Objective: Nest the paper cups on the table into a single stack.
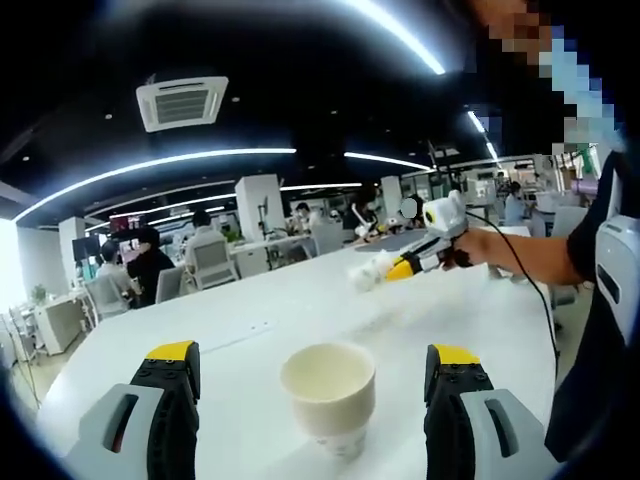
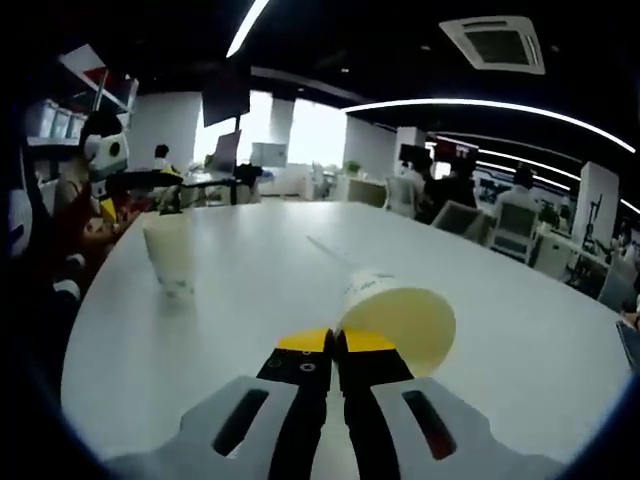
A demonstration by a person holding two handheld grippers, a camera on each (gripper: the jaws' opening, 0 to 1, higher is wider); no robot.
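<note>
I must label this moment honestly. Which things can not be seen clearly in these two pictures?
- Right gripper, right gripper view: its jaws cover the held cup rim.
- Same cup, left gripper view: blurred and small.
- Upright cup, left gripper view: base cut by the edge; print unreadable.
- Left gripper, right gripper view: small, dim.

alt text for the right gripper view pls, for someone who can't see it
The right gripper, its yellow-tipped jaws shut, pinches the rim of a tilted paper cup above a white table. A second paper cup stands upright on the table farther off to the left. Behind is an open office with desks, chairs and seated people.
</note>
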